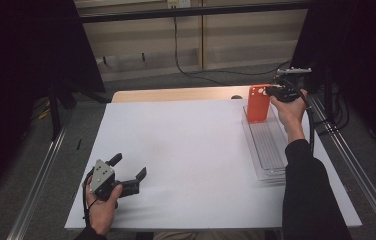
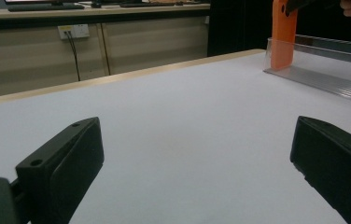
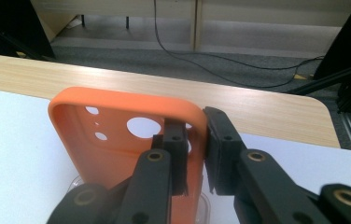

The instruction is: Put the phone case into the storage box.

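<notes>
The orange case [image 1: 258,104] is pinched upright by its edge in the right gripper [image 3: 196,149] over the tray [image 1: 271,150], best lowered straight, while the left gripper [image 1: 128,170] is held wide open and empty.

- The high view is dim at its sides: dark curtains left and right swallow detail, while the white worktop [image 1: 191,150] is evenly lit from above.
- Shadows on the worktop are soft and faint; a small one lies under the left gripper [image 1: 126,172].
- No hard glare; the clear tray [image 1: 268,150] gives only pale reflections along its ribs.
- The left gripper view has its near black fingers [image 2: 66,158] soft and slightly out of focus, the far wall sharper.
- The right gripper view is bright and crisp on the orange phone case [image 3: 117,140]; its corners fall dark.
</notes>
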Motion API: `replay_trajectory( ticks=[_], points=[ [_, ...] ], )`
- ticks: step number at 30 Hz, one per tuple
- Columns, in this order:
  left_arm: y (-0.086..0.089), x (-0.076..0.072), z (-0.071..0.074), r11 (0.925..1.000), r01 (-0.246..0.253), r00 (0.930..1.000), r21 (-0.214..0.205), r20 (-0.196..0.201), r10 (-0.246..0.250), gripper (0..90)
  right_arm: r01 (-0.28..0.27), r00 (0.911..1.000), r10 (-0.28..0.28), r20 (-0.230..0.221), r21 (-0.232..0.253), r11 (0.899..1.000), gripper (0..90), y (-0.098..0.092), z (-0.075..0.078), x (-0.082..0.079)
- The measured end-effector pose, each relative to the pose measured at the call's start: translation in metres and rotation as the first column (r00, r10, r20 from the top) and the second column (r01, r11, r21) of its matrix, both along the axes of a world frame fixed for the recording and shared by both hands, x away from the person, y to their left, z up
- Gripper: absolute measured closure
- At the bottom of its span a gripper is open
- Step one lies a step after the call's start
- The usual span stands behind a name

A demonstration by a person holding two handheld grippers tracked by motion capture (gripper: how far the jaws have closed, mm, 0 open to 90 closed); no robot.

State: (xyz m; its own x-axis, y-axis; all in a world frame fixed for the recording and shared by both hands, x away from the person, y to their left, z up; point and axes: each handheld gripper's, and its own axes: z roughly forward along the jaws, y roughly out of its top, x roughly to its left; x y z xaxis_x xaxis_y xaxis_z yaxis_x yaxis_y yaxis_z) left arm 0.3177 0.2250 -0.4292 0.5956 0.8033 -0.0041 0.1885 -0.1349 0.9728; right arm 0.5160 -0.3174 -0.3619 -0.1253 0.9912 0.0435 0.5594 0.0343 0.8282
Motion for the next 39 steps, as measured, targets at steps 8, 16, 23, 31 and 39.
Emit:
replay_trajectory(
  ticks=[8, 16, 23, 31, 39],
  points=[
    [-0.0004, 0.0014, -0.0007, 1.0, 0.004, 0.9999, 0.008, -0.01, -0.004, 2.7, -0.01, 0.9999, 0.01, 0.003, 0.014, 1.0, 78.7, 0.001, 0.0012, -0.0008],
    [0.001, 0.0012, -0.0002, 0.9999, 0.001, 1.0, 0.015, -0.006, -0.001, 2.7, 0.005, 1.0, -0.005, -0.004, 0.023, 1.0, 77.7, -0.0002, 0.0005, -0.0005],
    [0.0009, 0.001, 0.0, 0.9999, 0.001, 1.0, 0.011, -0.006, -0.001, 2.6, 0.01, 0.9999, -0.01, -0.003, 0.027, 1.0, 75.7, -0.0007, 0.0, -0.0003],
    [0.001, 0.0013, -0.0002, 0.9999, 0.002, 1.0, 0.011, -0.008, -0.002, 2.6, 0.022, 0.9997, -0.022, -0.006, 0.026, 0.999, 71.3, -0.004, -0.0003, -0.0014],
    [0.0009, 0.0011, -0.0001, 1.0, 0.002, 1.0, 0.009, -0.007, -0.002, 2.6, 0.025, 0.9997, -0.025, -0.007, 0.028, 0.999, 65.8, -0.0053, 0.0007, -0.0035]
  ],
)
